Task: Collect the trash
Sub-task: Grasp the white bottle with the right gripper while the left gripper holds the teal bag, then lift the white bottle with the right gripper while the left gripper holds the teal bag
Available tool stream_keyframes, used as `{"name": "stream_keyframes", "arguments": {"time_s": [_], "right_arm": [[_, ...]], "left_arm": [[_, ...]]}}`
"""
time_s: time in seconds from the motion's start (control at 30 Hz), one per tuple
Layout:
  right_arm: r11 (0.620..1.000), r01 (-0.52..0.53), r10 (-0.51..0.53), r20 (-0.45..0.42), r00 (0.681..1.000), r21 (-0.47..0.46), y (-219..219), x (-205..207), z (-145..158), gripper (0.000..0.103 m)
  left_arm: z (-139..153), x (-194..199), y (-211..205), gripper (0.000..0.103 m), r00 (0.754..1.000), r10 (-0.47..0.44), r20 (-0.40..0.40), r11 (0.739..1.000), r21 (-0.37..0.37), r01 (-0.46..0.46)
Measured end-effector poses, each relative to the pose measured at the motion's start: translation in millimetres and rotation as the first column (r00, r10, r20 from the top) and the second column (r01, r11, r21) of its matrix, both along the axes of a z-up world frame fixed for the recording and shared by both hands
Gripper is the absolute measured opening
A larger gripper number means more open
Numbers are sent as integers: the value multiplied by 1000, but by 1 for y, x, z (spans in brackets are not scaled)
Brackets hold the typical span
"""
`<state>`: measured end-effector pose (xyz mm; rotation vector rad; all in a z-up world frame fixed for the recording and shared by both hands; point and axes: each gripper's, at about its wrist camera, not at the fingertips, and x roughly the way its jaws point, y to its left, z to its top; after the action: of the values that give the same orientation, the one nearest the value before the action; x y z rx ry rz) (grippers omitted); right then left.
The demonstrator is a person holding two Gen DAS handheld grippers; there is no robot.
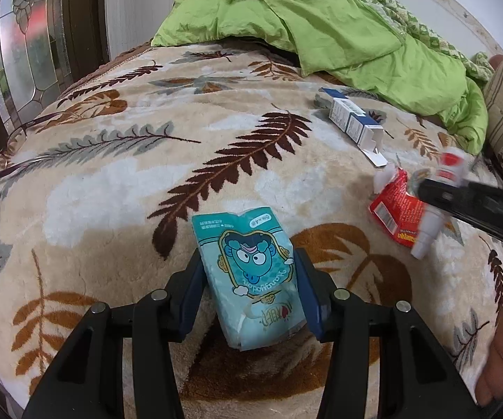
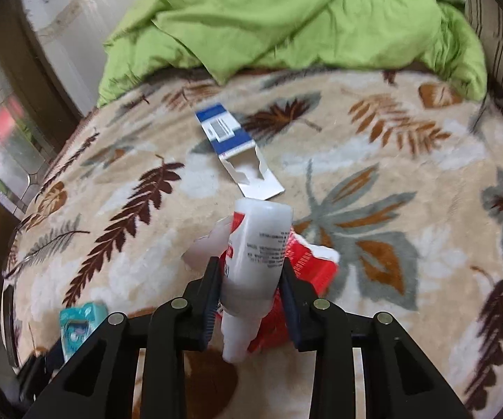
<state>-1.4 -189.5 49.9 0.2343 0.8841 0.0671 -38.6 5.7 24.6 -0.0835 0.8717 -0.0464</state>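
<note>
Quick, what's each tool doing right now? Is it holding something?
Left tool: closed on the teal tissue pack.
Right tool: closed on the white bottle, above the red box.

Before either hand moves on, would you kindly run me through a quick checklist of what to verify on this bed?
1. Left gripper closed on the teal tissue pack: ok, both pads press its sides.
2. Right gripper on the white bottle: ok, pads on both sides, nozzle pointing back toward the camera.
3. Bottle lifted free of the red carton: cannot tell; they overlap in both views.
4. Blue and white carton: not ok, still on the leaf-patterned blanket, flap open.
5. Trash container in reach: cannot tell, none in view.
</note>
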Motion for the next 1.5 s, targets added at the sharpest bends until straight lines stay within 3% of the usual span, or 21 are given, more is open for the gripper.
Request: {"name": "stream_keyframes", "arguments": {"time_s": [0.23, 0.6, 1.03, 1.5], "right_arm": [[1000, -28, 29, 75, 997, -10, -10, -71, 19, 33], [998, 14, -21, 108, 994, 69, -36, -155, 24, 33], [993, 40, -55, 139, 989, 108, -53, -194, 34, 33], [992, 43, -61, 152, 986, 123, -56, -201, 41, 33]], "left_arm": [[9, -11, -8, 47, 998, -28, 48, 999, 27, 27], [34, -68, -52, 47, 973, -165, 160, 973, 185, 134], [50, -119, -76, 47, 950, -266, 162, 943, 249, 221], [57, -127, -77, 47, 947, -273, 170, 942, 246, 228]]}}
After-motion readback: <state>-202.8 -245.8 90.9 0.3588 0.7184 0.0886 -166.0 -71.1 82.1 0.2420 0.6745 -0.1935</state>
